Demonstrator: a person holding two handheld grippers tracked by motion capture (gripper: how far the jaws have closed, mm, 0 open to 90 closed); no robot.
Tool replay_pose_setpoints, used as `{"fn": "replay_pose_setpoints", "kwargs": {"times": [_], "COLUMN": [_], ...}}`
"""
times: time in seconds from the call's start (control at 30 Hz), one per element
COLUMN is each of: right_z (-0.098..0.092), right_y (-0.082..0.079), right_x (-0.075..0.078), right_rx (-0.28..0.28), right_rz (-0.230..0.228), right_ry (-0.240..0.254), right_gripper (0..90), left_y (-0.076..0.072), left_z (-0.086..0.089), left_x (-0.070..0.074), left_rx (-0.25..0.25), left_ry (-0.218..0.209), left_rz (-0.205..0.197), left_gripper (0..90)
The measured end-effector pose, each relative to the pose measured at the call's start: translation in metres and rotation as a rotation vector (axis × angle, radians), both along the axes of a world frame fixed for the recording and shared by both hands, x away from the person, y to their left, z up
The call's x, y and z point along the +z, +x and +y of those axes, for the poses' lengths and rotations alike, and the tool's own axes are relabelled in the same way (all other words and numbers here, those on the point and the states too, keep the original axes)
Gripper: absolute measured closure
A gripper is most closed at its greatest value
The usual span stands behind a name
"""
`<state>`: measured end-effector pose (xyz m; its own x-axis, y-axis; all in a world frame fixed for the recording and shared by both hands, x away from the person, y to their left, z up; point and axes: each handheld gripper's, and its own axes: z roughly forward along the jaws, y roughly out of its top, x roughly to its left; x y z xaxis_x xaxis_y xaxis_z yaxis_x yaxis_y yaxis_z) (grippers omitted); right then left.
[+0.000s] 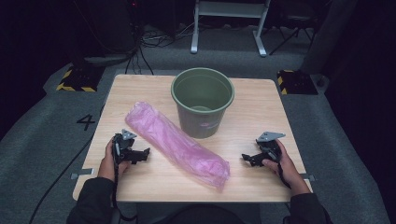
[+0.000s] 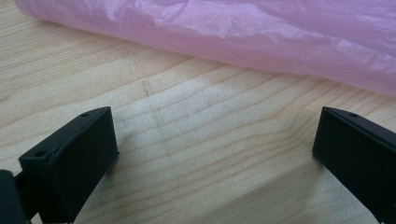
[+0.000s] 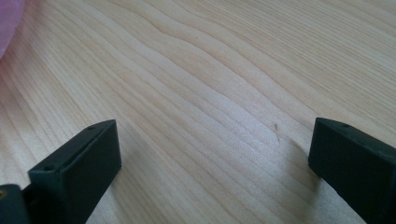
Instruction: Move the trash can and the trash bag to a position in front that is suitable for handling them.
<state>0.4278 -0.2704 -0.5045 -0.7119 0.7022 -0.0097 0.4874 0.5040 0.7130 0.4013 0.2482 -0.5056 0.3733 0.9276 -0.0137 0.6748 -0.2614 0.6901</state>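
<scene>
Nothing started, by my reading. Pink bag (image 1: 175, 143) lies flat at table (image 1: 261, 100) centre, running 10 to 4 o'clock. Green bucket (image 1: 202, 101) stands empty at 12 o'clock, unlined. Left gripper (image 1: 140, 154) at 8 o'clock, right gripper (image 1: 249, 159) at 4: jaws spread wide, holding nothing. Likely goal: bag into bucket.

Crinkled pink plastic bag (image 1: 175, 142) on matt wood-grain table (image 1: 261, 107).

Pink bag (image 1: 175, 142) blocks table (image 1: 140, 84) centre diagonally, bucket (image 1: 202, 100) behind — side margins free.
</scene>
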Motion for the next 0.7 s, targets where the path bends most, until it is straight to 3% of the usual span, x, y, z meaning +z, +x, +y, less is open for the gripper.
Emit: {"fn": "replay_pose_setpoints", "kwargs": {"times": [0.13,0.4,0.43,0.7], "right_z": [0.000,0.001,0.002,0.002], "right_y": [0.000,0.002,0.003,0.004], "right_x": [0.000,0.000,0.000,0.000], "right_rx": [0.001,0.001,0.000,0.008], "right_rz": [0.001,0.005,0.005,0.007], "right_ry": [0.000,-0.004,-0.005,-0.004], "right_gripper": [2.5,0.7,0.7,0.7], "left_y": [-0.001,-0.016,-0.018,-0.019], "left_z": [-0.003,-0.003,-0.003,-0.007], "left_x": [0.000,0.000,0.000,0.000], "left_rx": [0.022,-0.050,-0.078,-0.133], "left_ry": [-0.002,0.003,0.001,0.009], "left_rz": [-0.001,-0.004,-0.003,-0.001], "left_gripper": [0.0,0.3,0.3,0.3]}}
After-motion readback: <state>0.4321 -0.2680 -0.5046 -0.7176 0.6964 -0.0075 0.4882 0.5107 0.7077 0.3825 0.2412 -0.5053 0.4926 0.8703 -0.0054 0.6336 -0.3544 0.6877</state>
